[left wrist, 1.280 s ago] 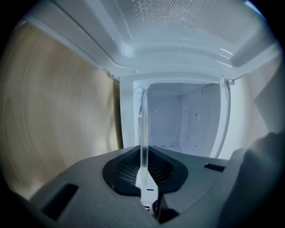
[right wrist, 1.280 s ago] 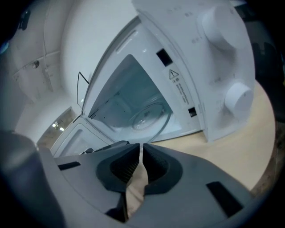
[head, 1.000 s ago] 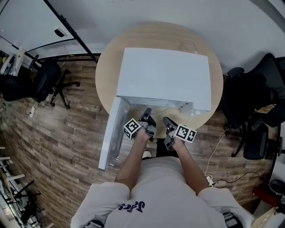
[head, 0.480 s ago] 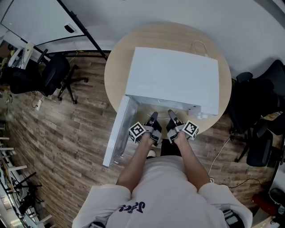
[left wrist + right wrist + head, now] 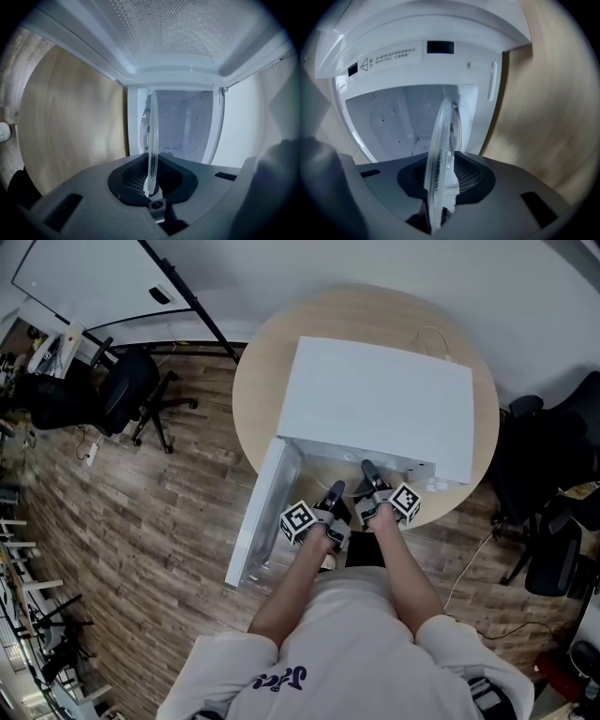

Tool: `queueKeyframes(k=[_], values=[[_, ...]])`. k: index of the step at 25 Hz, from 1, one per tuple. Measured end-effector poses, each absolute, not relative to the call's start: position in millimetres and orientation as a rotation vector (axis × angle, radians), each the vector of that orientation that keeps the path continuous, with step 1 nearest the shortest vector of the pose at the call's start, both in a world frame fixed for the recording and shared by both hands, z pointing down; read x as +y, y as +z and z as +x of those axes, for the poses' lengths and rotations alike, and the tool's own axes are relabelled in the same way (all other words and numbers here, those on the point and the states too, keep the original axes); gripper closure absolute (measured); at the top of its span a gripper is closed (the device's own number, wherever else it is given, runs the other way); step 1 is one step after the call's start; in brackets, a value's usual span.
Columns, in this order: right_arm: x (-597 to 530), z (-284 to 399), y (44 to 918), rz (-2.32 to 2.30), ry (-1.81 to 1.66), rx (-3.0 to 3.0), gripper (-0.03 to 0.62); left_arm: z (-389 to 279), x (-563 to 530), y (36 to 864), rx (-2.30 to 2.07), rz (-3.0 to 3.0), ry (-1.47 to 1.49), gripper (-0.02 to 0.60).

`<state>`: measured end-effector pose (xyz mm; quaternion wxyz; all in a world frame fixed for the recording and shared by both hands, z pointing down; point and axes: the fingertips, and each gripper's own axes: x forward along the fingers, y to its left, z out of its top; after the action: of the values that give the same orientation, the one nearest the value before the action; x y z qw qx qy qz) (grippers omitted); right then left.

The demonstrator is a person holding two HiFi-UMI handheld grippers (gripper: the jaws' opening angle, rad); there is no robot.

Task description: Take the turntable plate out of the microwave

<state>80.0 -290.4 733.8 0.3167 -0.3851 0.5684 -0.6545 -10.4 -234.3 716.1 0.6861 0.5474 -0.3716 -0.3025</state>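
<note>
Pale cloth of the person's shirt is seen nearest in the head view, and two bare forearms are stretched from it toward the table.

The left gripper is closed on the rim of the clear round glass turntable plate, which is shown edge-on between its dark pads in the left gripper view. The right gripper is placed just beside the left one. Its jaws are closing with the same plate's rim between them, and a small gap is seen at one pad in the right gripper view, so the glass is not yet pressed there.

The plate is held at the open front of the white box-shaped microwave, with the empty white cavity behind it. The white microwave door is swung open at the person's left.

The microwave is set on a round light wooden table, and a thin white cable is laid behind it. A brown wooden plank floor is spread around the table, and a black office chair is standing farther away at the left.
</note>
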Motion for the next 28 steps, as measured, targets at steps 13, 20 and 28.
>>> queueKeyframes(k=[13, 20, 28], values=[[-281.1, 75.6, 727.7, -1.009, -1.760, 1.419, 0.562, -14.7, -223.6, 706.3, -0.782, 1.271, -0.667, 0.546], [-260.7, 76.9, 712.8, -1.028, -1.699, 1.419, 0.562, -18.7, -208.5, 693.6, -0.734, 1.309, -0.665, 0.546], [-222.3, 84.5, 699.6, -1.020, -1.651, 1.349, 0.562, -10.9, -186.2, 674.7, -0.678, 1.484, -0.581, 0.496]])
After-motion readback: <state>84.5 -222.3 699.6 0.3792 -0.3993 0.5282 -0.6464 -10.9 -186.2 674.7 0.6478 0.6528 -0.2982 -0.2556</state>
